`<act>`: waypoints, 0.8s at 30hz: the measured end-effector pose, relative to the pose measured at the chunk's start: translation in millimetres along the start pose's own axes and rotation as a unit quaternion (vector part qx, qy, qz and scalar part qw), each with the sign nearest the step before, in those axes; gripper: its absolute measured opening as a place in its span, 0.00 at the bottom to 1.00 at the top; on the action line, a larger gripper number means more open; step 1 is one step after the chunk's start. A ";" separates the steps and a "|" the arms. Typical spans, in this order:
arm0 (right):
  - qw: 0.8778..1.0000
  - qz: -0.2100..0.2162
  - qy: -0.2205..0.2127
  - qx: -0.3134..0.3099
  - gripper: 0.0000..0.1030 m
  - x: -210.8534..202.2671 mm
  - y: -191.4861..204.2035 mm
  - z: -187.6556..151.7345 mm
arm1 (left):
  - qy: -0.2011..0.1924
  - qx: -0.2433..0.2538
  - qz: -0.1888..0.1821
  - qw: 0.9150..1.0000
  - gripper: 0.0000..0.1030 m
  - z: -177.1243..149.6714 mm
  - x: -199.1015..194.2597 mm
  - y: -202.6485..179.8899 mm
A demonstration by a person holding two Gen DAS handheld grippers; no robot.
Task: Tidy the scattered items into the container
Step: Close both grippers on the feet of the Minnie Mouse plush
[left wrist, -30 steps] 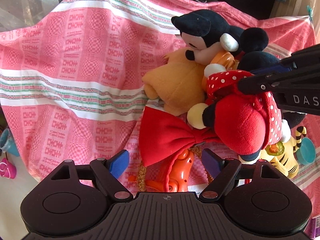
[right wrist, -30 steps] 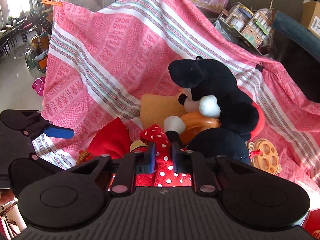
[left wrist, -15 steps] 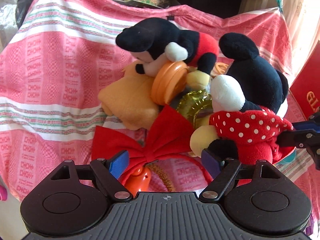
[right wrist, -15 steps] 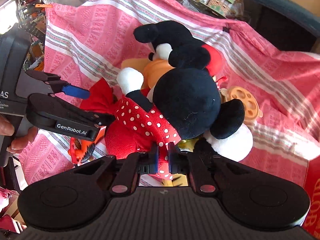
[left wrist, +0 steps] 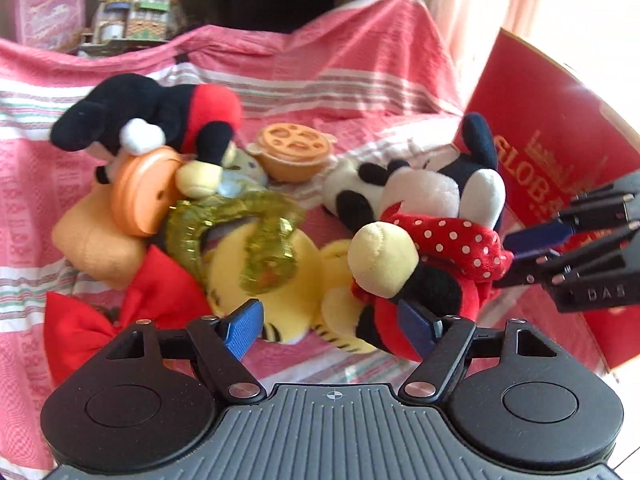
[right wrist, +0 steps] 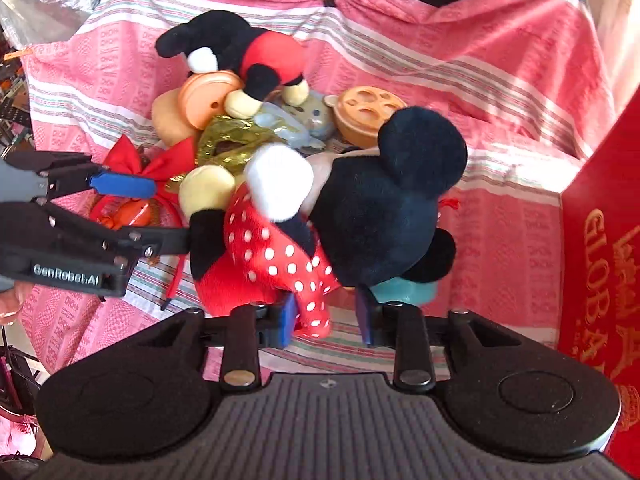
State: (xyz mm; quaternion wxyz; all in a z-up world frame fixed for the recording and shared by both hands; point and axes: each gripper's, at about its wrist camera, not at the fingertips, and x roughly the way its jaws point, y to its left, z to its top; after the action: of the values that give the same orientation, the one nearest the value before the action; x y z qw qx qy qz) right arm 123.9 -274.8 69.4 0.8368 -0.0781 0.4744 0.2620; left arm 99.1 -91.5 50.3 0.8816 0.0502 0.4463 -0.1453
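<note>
My pads [right wrist: 286,322] blue. Mouse plush [right wrist: 320,216] black, dress red with white dots. Cloth [right wrist: 500,80] pink striped. Box [right wrist: 600,264] red.

Our two hand-held grippers angled down, jaws apart

Our left hand-held gripper [left wrist: 328,328] points steeply down with its blue pads spread wide and nothing pressed between them. Our right hand-held gripper [right wrist: 326,320] also tilts down; its jaws have just been opening, the pads no longer pinching, a spotted fold of cloth hanging between them. Fingertips [right wrist: 10,304] of a hand show behind the left one.
</note>
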 end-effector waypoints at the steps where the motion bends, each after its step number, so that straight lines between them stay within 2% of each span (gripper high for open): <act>1: 1.000 -0.008 0.006 0.004 0.40 0.6 -5.3 -5.1 | 0.009 0.014 -0.010 1.000 0.81 -3.7 4.8 -11.6; 4: 0.999 -0.027 0.026 0.020 0.40 6.3 -20.7 -22.8 | 0.026 0.049 -0.024 0.998 0.81 -13.1 13.9 -34.2; 7: 0.998 -0.029 0.037 0.042 0.41 6.8 -34.0 -38.7 | 0.037 0.069 -0.043 0.996 0.82 -22.6 15.4 -45.6; 10: 0.997 -0.039 0.039 0.052 0.50 5.0 -45.6 -51.3 | 0.041 0.088 -0.064 0.993 0.83 -30.4 12.3 -52.5; 13: 0.996 -0.042 0.043 0.068 0.51 3.7 -54.9 -61.8 | 0.031 0.109 -0.054 0.992 0.83 -33.5 7.9 -54.5; 15: 0.995 -0.058 0.049 0.064 0.51 5.5 -58.3 -68.5 | 0.031 0.104 -0.048 0.993 0.83 -29.3 8.9 -49.2; 18: 0.994 -0.038 0.052 0.088 0.51 7.9 -67.1 -76.4 | 0.032 0.106 -0.033 0.993 0.83 -21.8 12.5 -44.7; 20: 0.994 -0.040 0.052 0.086 0.51 10.8 -65.8 -77.5 | 0.033 0.113 -0.028 0.993 0.83 -16.9 15.4 -47.1; 24: 0.994 -0.028 0.053 0.087 0.52 14.1 -63.6 -80.0 | 0.031 0.101 -0.032 0.994 0.83 -2.9 24.2 -52.1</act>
State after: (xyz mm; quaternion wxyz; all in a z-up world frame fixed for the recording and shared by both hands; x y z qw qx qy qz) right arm 102.0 -354.1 7.1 0.8211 -0.0320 0.5365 0.1921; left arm 94.8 -145.6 31.3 0.8526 0.1295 0.4580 -0.2159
